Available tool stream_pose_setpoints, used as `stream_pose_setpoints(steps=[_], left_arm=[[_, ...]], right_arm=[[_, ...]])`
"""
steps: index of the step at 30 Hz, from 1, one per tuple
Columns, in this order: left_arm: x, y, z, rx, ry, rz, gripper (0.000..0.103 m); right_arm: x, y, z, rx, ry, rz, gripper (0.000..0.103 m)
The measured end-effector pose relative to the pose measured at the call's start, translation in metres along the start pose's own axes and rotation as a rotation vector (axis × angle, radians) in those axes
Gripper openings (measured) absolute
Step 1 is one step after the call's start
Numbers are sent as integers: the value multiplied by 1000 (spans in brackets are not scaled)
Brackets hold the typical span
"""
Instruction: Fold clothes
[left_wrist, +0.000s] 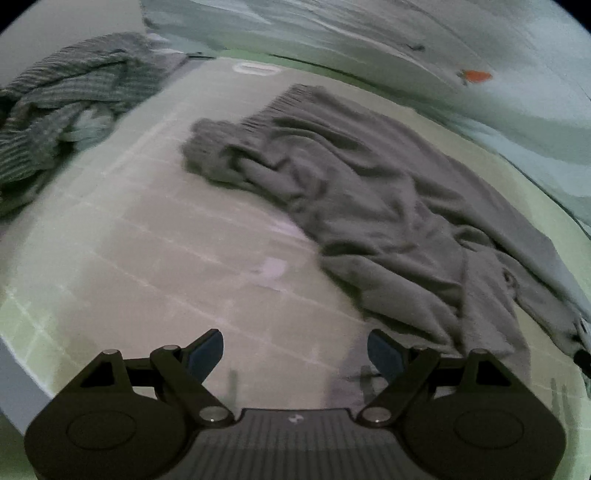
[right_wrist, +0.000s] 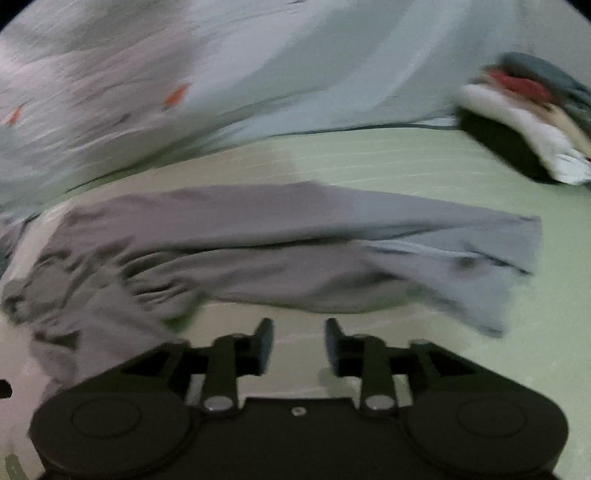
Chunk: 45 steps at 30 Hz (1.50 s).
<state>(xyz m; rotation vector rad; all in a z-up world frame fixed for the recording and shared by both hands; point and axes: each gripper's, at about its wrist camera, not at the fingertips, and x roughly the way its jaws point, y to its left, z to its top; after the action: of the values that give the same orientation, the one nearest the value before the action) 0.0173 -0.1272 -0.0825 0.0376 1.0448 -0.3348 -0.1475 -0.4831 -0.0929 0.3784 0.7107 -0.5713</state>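
The crumpled grey fabric garment (left_wrist: 373, 206) lies spread on the pale green gridded table (left_wrist: 155, 236), ahead and right of the left gripper (left_wrist: 295, 350), whose fingers gape empty. The right gripper (right_wrist: 299, 343) hovers just before it (right_wrist: 295, 251), fingers parted, empty.

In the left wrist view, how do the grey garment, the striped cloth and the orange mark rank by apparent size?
1. grey garment, clearly largest.
2. striped cloth; cut by the frame edge and farther away, so its true size is uncertain.
3. orange mark, smallest.
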Motion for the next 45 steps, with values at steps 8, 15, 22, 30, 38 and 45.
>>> stream_pose_setpoints(steps=[8, 15, 22, 30, 38, 45], left_arm=[[-4, 48, 14, -53, -18, 56, 86], [1, 47, 15, -41, -9, 44, 86], [14, 25, 10, -72, -1, 12, 86], [22, 9, 15, -113, -4, -2, 86], [25, 21, 40, -192, -49, 19, 85], [45, 52, 81, -307, -88, -28, 77]], right_arm=[[17, 84, -26, -197, 77, 155, 62], [13, 74, -31, -170, 72, 134, 4], [-24, 9, -13, -98, -30, -86, 4], [-28, -70, -7, 59, 21, -339, 4], [-15, -72, 5, 134, -14, -342, 47], [24, -62, 9, 229, 64, -257, 56]])
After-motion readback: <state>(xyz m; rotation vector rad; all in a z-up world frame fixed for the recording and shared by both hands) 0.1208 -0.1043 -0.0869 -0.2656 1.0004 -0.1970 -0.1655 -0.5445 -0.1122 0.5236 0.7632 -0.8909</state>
